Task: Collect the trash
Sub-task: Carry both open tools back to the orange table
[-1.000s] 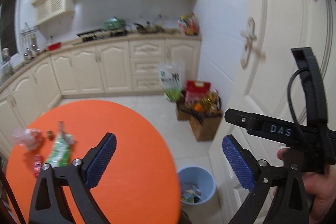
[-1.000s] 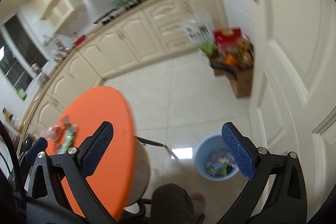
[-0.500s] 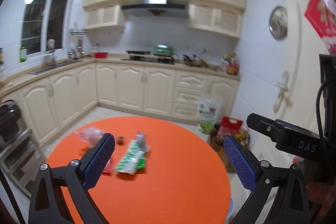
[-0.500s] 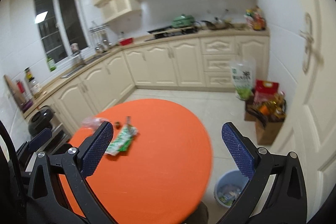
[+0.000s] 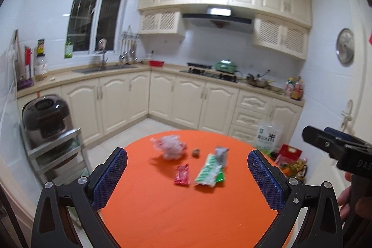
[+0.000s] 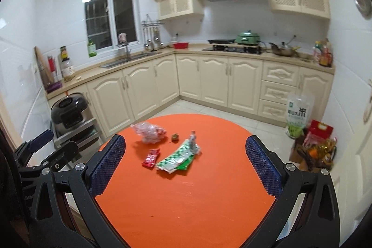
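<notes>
Both grippers hang above the near edge of a round orange table (image 6: 186, 201), each with its blue-padded fingers spread wide and nothing between them: the left gripper (image 5: 187, 178) and the right gripper (image 6: 186, 169) both face the trash lying toward the far side of the tabletop. Seen from the right wrist camera, the pieces cluster at about 12 o'clock from the gripper. A green and white wrapper (image 6: 175, 160) lies flat nearest the middle, with a crumpled silver scrap (image 6: 194, 143) touching its far end at 1 o'clock. Just beside the wrapper at 9 o'clock lies a small red packet (image 6: 151, 157), apart from it. Farther back, at 11 o'clock from the wrapper, sits a crumpled clear plastic bag (image 6: 148, 131) with red showing through it, and a small brown scrap (image 6: 174, 137) rests between the bag and the silver piece. In the left wrist view the same pieces appear slightly blurred. The right gripper's dark body juts in at that view's 3 o'clock edge, with part of a hand (image 5: 355, 203) on its grip. Cream kitchen cabinets (image 6: 214, 83) line the walls behind the table.
</notes>
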A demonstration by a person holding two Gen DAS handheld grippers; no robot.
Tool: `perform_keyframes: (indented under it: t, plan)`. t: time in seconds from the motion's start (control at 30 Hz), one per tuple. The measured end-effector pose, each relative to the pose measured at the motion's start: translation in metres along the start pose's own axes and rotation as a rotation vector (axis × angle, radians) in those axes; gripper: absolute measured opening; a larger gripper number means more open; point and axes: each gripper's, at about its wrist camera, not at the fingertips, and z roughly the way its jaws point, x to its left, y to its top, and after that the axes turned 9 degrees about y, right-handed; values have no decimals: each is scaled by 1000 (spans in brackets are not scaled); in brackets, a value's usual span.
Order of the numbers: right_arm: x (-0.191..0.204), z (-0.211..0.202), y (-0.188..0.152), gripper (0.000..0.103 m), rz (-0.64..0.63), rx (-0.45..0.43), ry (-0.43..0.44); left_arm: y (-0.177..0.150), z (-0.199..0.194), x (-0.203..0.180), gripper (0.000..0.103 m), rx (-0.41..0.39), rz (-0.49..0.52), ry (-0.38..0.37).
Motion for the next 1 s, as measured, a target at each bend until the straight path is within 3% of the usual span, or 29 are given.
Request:
perform_keyframes:
  t: [0.2, 0.43, 0.73, 0.9, 1.0]
  plan:
    - [-16, 43, -14, 103, 14, 83, -14, -13, 27, -8, 102, 93, 6, 26]
    - [-49, 100, -34, 103, 55, 210, -35, -16, 102, -39, 102, 227, 25, 39]
    - [-81, 168, -45, 103, 100, 311, -36, 21, 236, -85, 97, 403, 94, 51]
    - [-98, 204, -45, 103, 119, 347, -24, 67, 323, -107, 86, 484, 136, 63]
    - [-104, 225, -44, 102, 131, 364, -14, 83, 366, -117, 86, 509, 169, 85]
